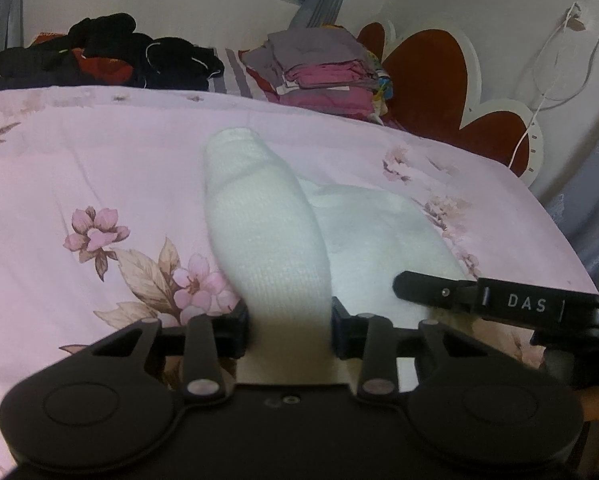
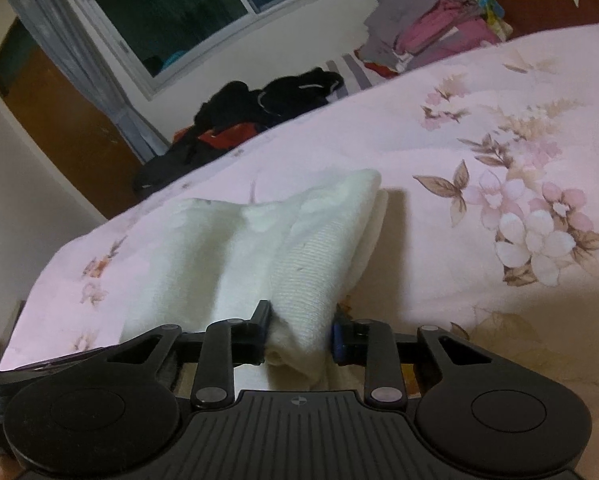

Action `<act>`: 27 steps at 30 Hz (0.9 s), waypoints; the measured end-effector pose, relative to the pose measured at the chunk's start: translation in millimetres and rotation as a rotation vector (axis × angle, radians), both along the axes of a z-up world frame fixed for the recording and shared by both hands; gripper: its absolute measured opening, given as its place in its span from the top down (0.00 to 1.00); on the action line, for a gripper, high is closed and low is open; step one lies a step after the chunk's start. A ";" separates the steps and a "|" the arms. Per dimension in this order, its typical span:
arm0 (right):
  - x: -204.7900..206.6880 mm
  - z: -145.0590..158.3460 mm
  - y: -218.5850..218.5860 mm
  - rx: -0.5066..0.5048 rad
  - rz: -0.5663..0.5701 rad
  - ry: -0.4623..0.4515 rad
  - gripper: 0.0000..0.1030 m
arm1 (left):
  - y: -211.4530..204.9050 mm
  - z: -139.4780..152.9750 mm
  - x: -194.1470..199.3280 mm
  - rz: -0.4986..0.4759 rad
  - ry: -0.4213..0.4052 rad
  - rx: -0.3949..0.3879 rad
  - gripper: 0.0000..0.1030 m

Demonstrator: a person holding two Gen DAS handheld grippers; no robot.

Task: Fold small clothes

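A small white knitted garment (image 1: 267, 232) lies on the pink floral bedspread (image 1: 99, 168). My left gripper (image 1: 289, 330) is shut on one end of it, and a long tube of knit runs forward from the jaws. In the left wrist view the right gripper's finger (image 1: 431, 286) rests on the other part of the cloth. In the right wrist view my right gripper (image 2: 299, 338) is shut on a bunched fold of the same white garment (image 2: 259, 240), which spreads away to the left on the bedspread (image 2: 479, 128).
A stack of folded pink and grey clothes (image 1: 323, 68) sits at the far side by the red headboard (image 1: 427, 72). A heap of dark clothes (image 1: 99, 56) lies far left. A white cable (image 1: 555, 72) hangs on the wall. The bed edge runs along the right.
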State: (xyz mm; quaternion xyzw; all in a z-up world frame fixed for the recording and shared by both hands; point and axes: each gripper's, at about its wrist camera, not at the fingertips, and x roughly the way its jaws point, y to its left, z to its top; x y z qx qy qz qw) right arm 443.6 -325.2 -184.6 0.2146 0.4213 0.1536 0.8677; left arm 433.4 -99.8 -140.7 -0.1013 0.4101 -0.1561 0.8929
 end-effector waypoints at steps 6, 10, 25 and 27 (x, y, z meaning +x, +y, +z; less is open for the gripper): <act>-7.4 14.9 11.2 0.028 0.034 -0.029 0.72 | -3.5 18.1 -13.5 -0.009 -0.027 0.003 0.66; -14.4 27.7 21.8 0.047 0.059 -0.050 0.72 | 3.5 29.1 -25.4 0.006 -0.042 -0.003 0.66; -42.0 63.3 146.7 0.100 0.151 -0.089 0.72 | 131.7 67.8 -77.6 0.085 -0.091 -0.007 0.66; -49.7 64.2 176.6 0.093 0.147 -0.092 0.72 | 161.6 68.3 -84.2 0.080 -0.099 -0.017 0.66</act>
